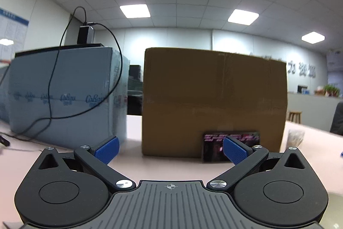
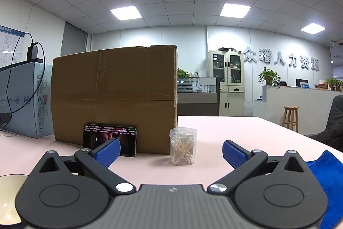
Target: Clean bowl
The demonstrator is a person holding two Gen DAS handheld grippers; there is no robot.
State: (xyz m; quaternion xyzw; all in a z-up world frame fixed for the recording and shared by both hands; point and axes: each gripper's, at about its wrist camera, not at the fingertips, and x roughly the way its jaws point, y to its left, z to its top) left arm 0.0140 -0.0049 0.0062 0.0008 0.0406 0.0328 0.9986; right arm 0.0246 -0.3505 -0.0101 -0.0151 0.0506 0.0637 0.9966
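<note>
In the right wrist view the rim of a pale bowl (image 2: pixel 9 196) shows at the lower left edge, mostly hidden behind the gripper body. A blue cloth (image 2: pixel 328 181) lies on the pink table at the lower right. My right gripper (image 2: pixel 171 152) is open and empty, held low over the table between the bowl and the cloth. My left gripper (image 1: pixel 170 150) is open and empty, facing a cardboard box. The bowl and the cloth do not show in the left wrist view.
A large cardboard box (image 2: pixel 114 96) stands ahead with a lit phone (image 2: pixel 109 138) leaning on it. A clear jar of cotton swabs (image 2: pixel 182 146) stands right of the phone. A blue-grey box (image 1: pixel 64 93) with a cable stands at the left.
</note>
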